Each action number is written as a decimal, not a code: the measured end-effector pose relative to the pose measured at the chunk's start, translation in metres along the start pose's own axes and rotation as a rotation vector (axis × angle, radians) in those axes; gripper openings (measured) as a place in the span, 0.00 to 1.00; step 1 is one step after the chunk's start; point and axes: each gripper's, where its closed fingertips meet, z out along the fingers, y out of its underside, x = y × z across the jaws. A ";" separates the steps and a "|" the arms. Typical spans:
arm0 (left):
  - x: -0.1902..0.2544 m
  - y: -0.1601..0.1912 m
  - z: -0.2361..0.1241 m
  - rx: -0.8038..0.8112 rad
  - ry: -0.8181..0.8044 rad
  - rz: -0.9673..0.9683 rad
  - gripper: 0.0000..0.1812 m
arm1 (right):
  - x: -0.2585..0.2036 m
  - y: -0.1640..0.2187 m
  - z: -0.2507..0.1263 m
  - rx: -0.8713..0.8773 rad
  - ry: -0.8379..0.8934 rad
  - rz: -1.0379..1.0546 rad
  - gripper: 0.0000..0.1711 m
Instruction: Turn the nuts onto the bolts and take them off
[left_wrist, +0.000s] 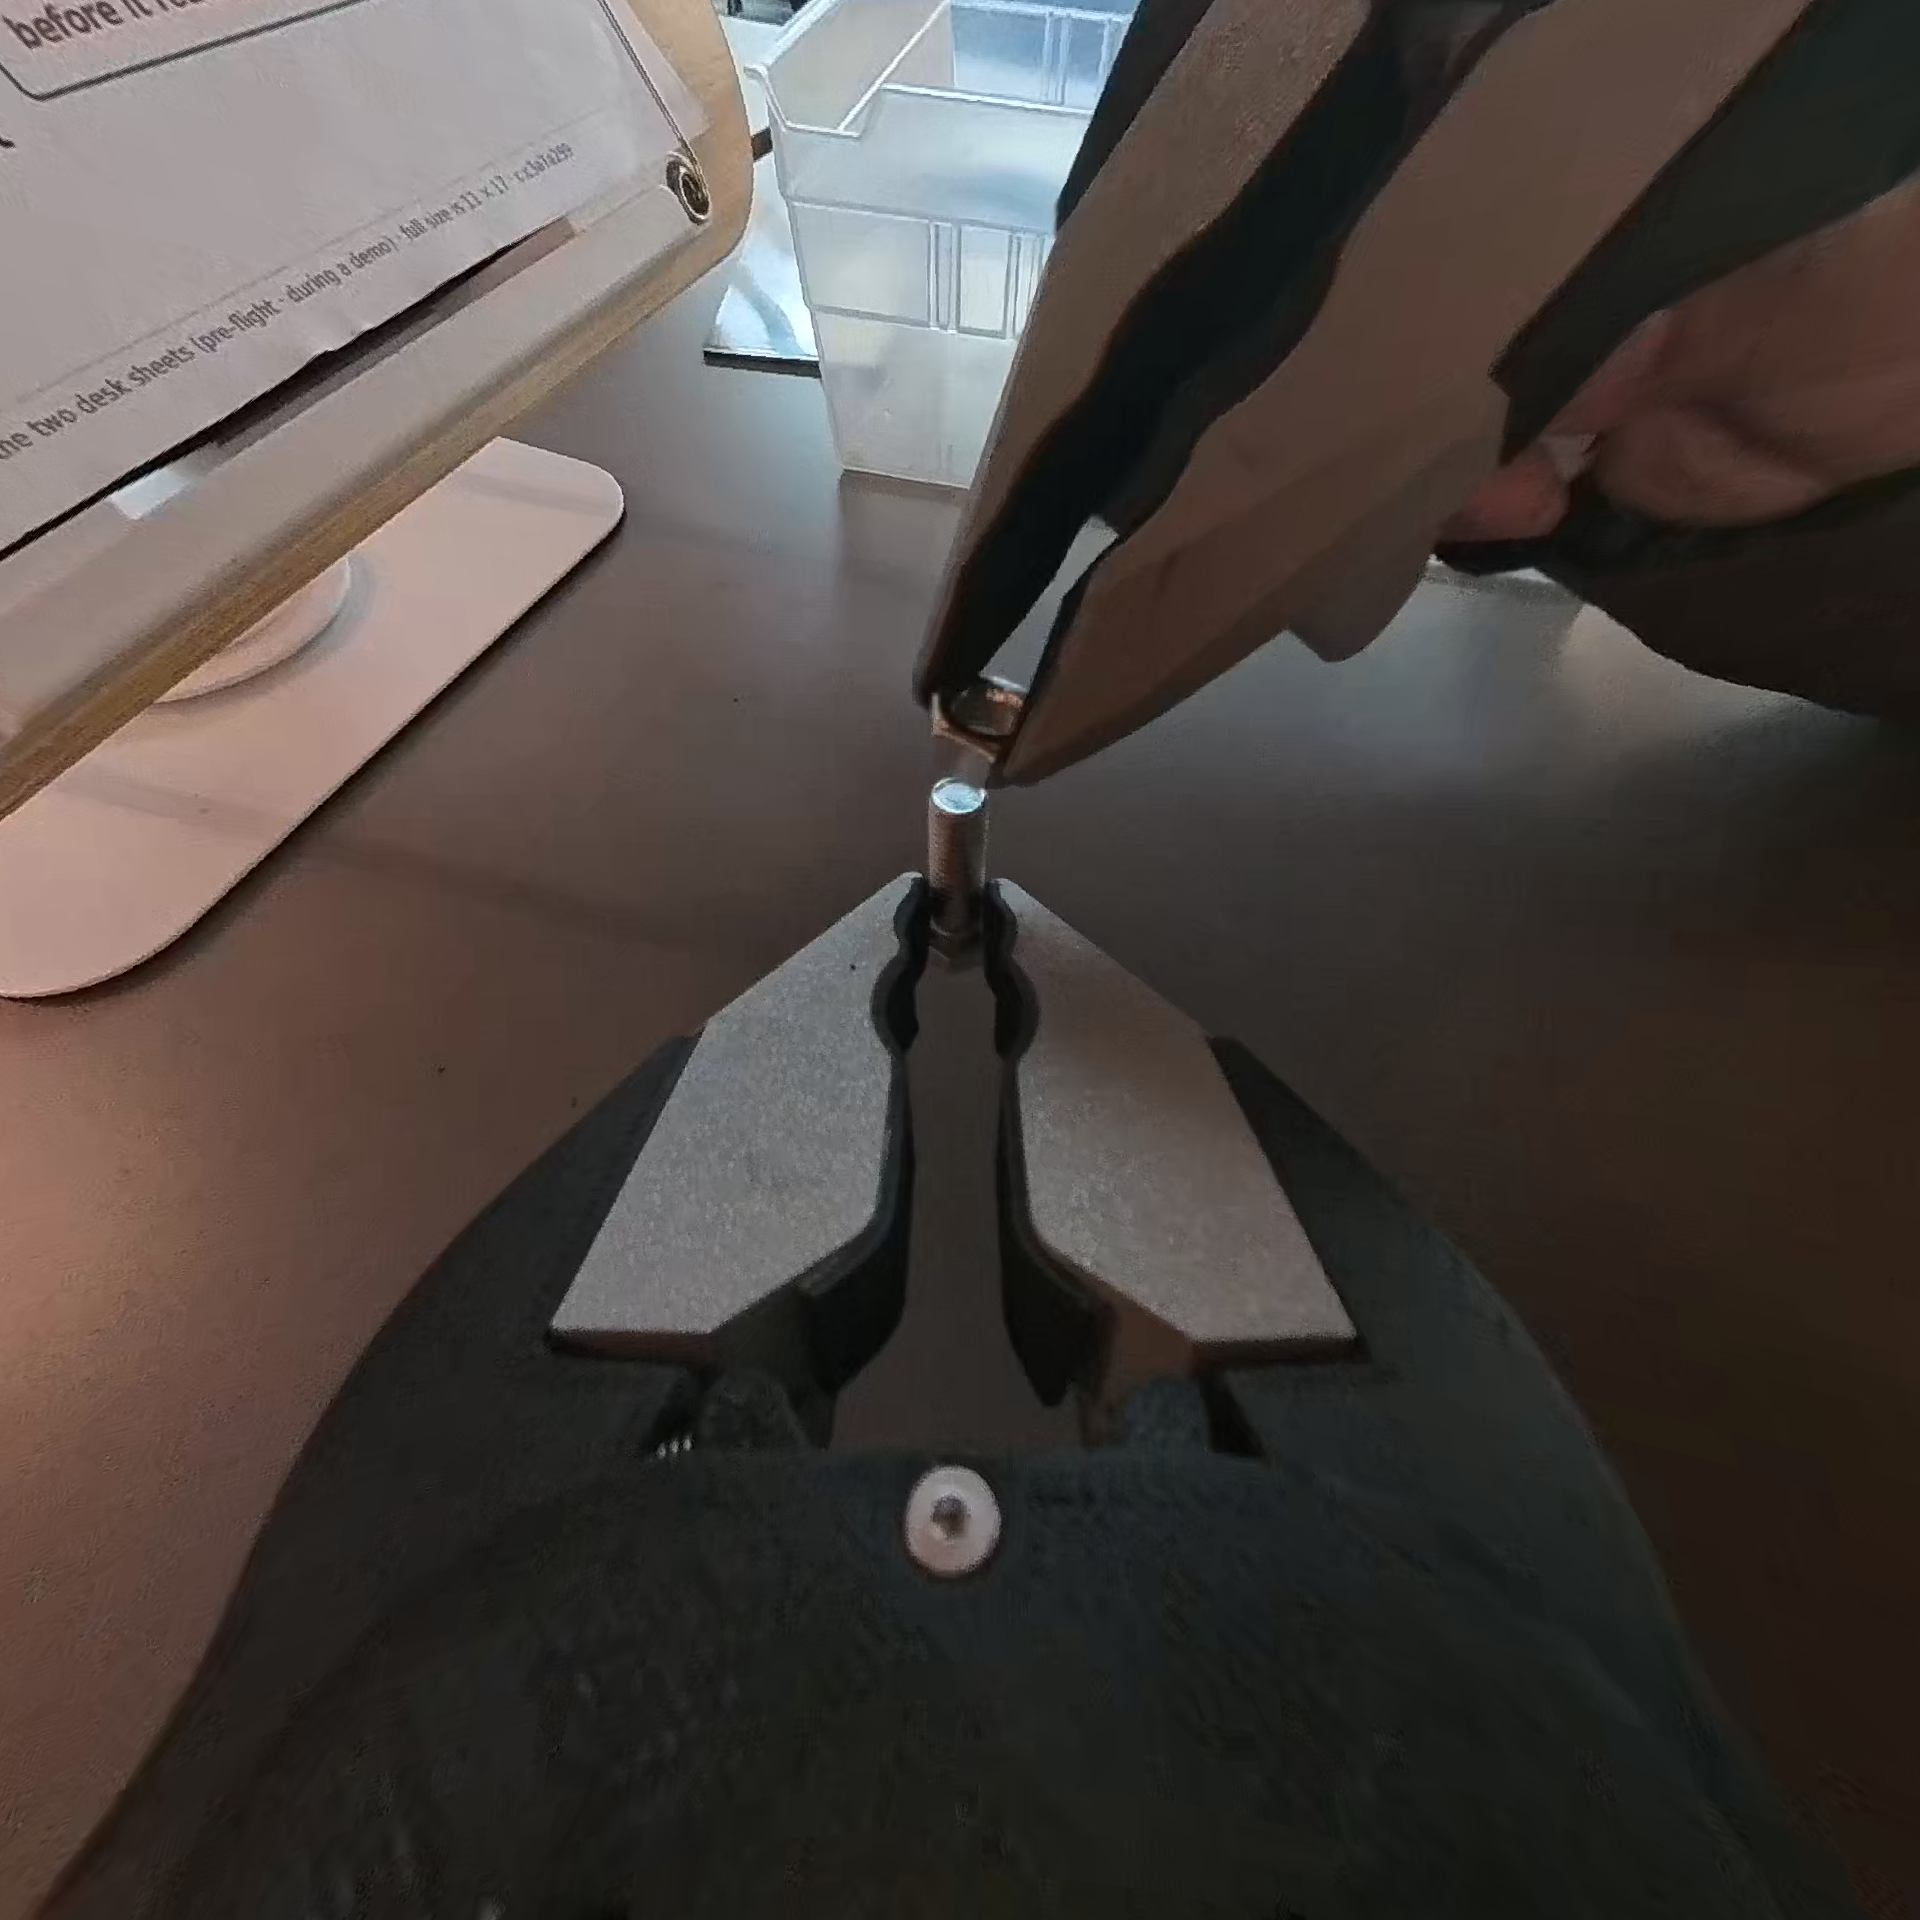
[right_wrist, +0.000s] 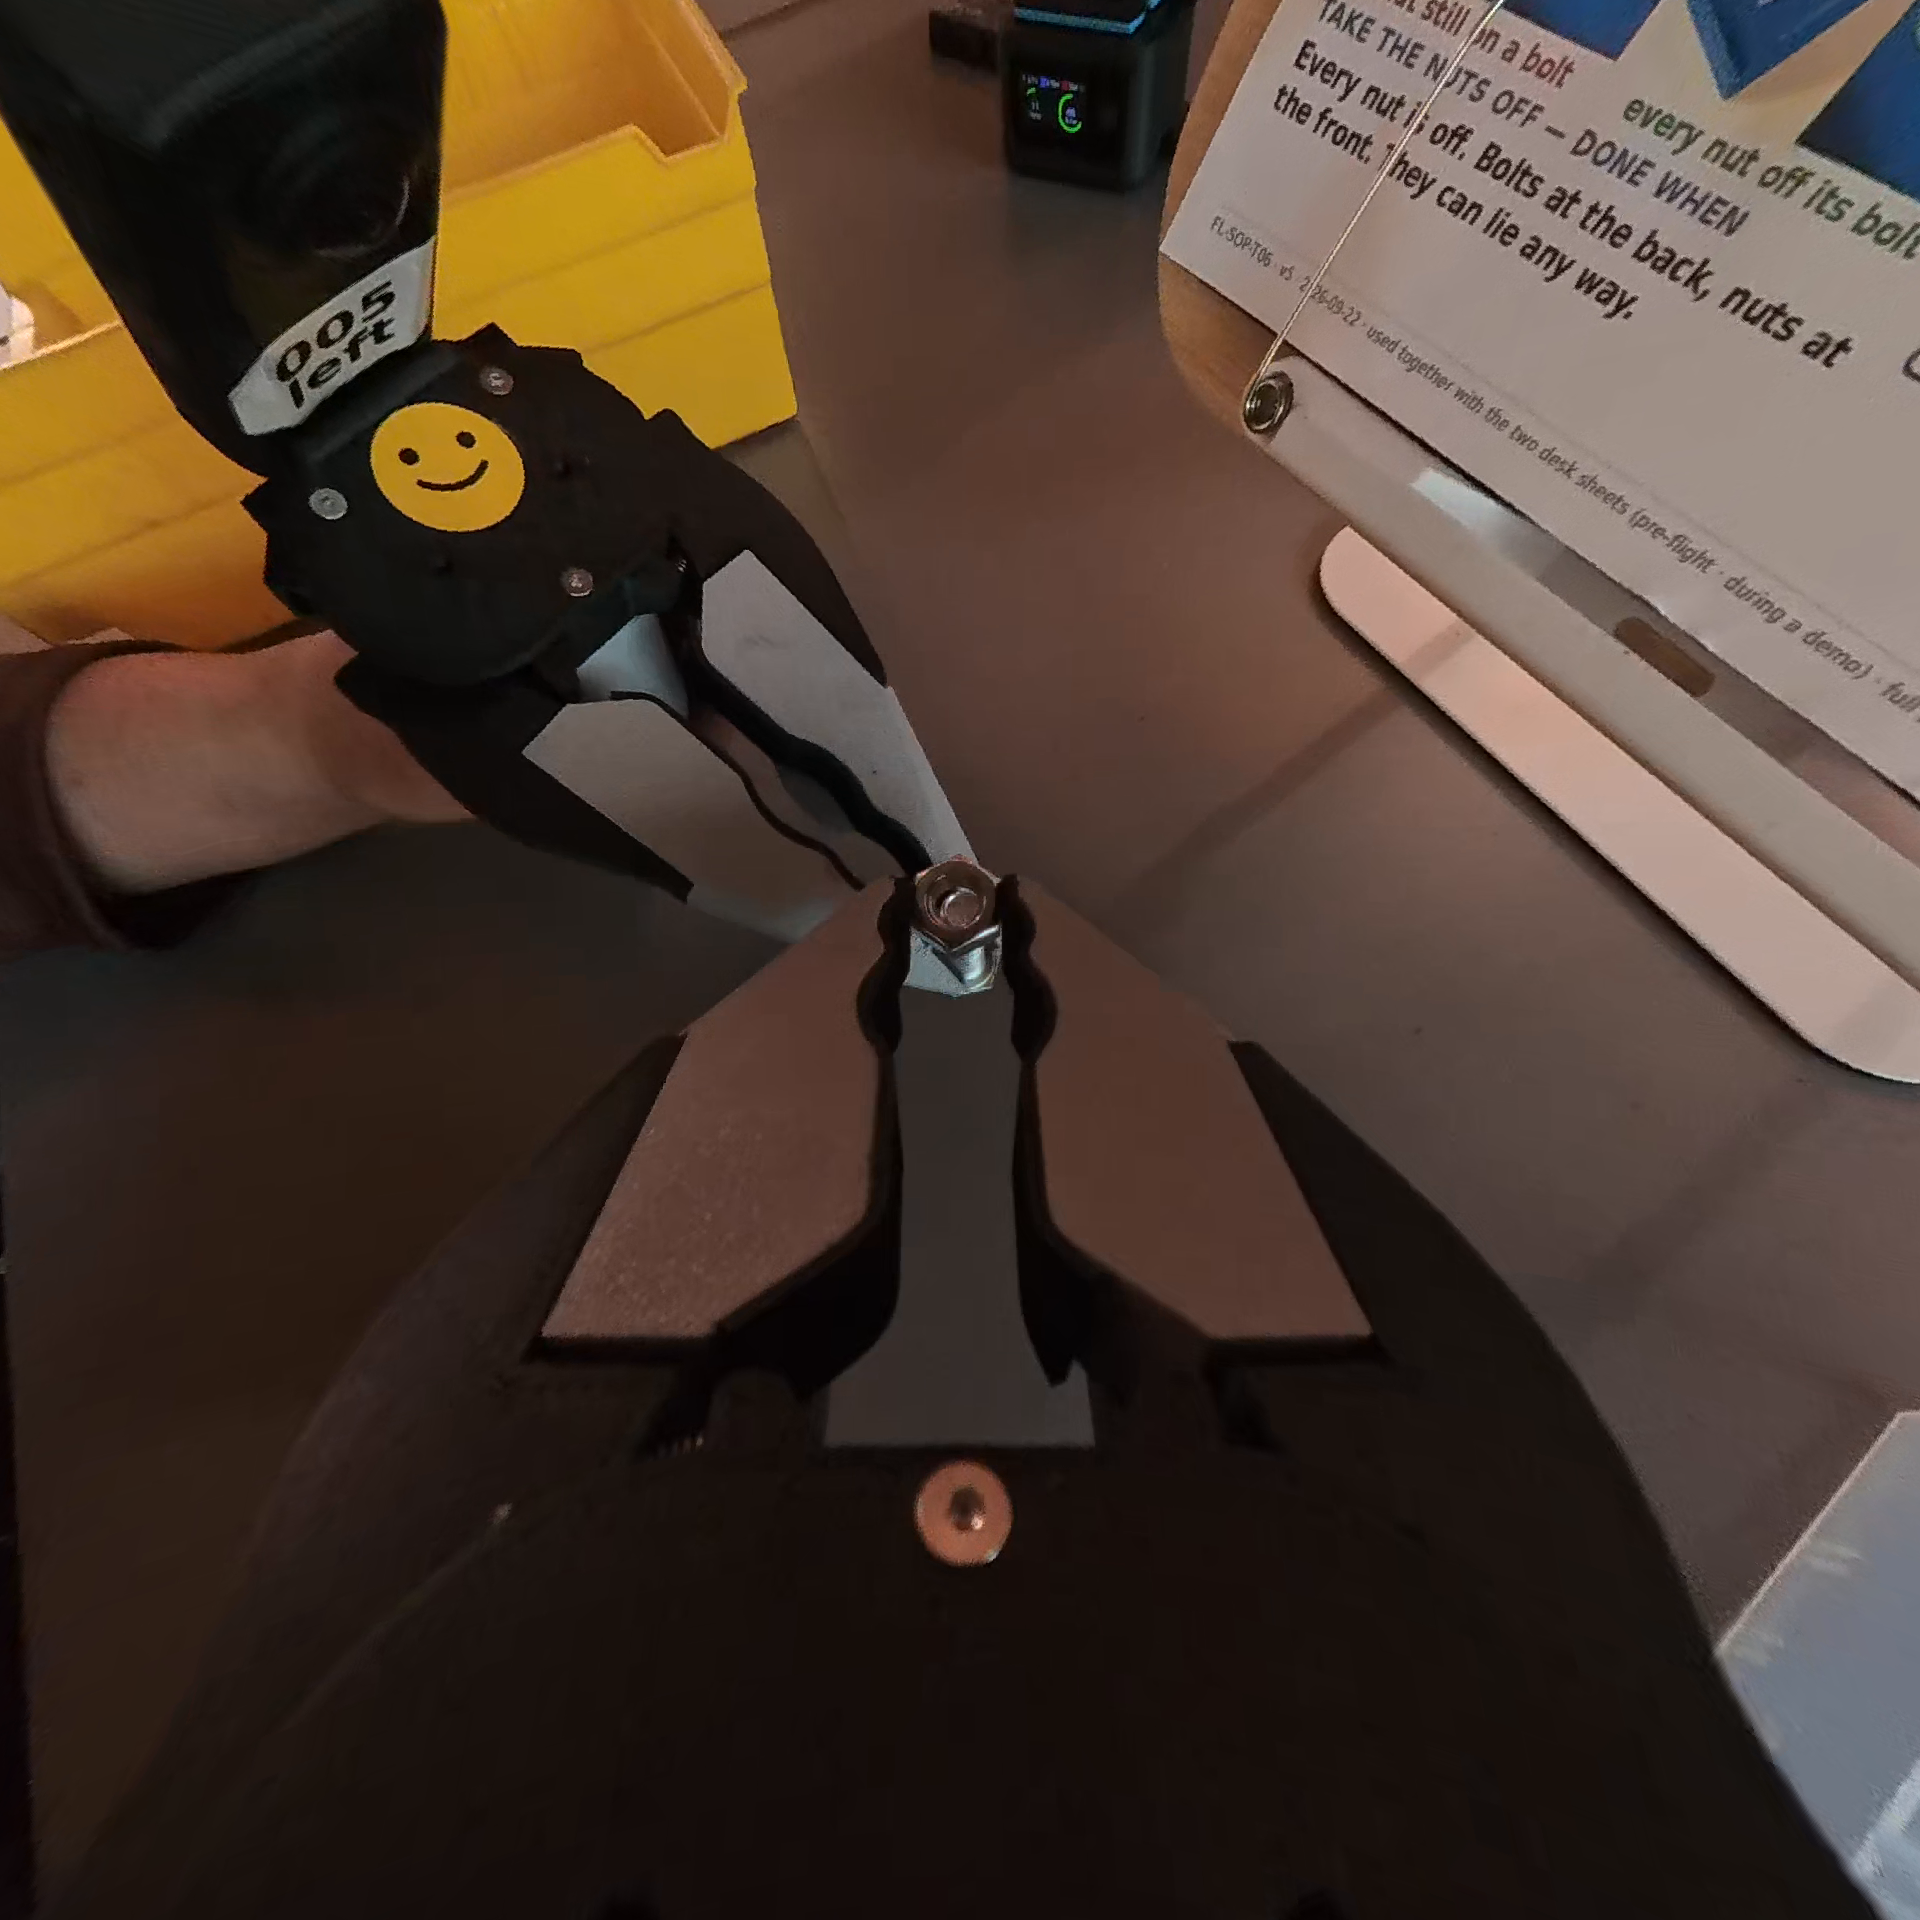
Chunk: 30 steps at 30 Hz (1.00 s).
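Left hand-held gripper (left_wrist: 954, 914) was closed on the bolt (left_wrist: 956, 847), clamped low near the head, threaded shank sticking out past the fingertips. Bolt was off the counter (left_wrist: 416, 1091), held in the air.

Right hand-held gripper (right_wrist: 951, 940) was clamped on a hex nut (right_wrist: 954, 935), pinched at the very tips of its fingers. In the left wrist view the right hand-held gripper (left_wrist: 977, 727) came in from the upper right with the nut (left_wrist: 977, 717) just beyond the free end of the bolt; a sliver of gap showed there, so the nut was not threaded on. In the right wrist view the bolt end (right_wrist: 958, 902) sat centred in the nut's bore, so the two were lined up axis to axis. Whether the first thread had caught: couldn't tell.

The left hand-held gripper (right_wrist: 925, 868) showed in the right wrist view coming in from the upper left, black body with a yellow smiley sticker (right_wrist: 447, 468), a person's hand (right_wrist: 208, 758) behind it.

Around them: a sheet of paper on a stand (left_wrist: 260, 260) with a white base to the left in the left wrist view, a clear plastic bin (left_wrist: 914, 312) behind the right hand-held gripper, a yellow bin (right_wrist: 623, 229) behind the left one, and a small dark device with a lit screen (right_wrist: 1081, 104) further back on the counter.
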 end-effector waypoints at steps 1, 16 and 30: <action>0.000 0.000 0.000 -0.001 -0.001 0.001 0.05 | 0.000 0.001 0.001 -0.003 -0.005 0.008 0.08; 0.004 0.001 0.003 -0.015 0.012 0.019 0.05 | 0.004 0.007 0.005 -0.033 -0.001 0.005 0.08; 0.004 0.002 0.004 -0.025 0.003 0.023 0.04 | 0.002 0.011 0.007 -0.053 0.009 -0.010 0.08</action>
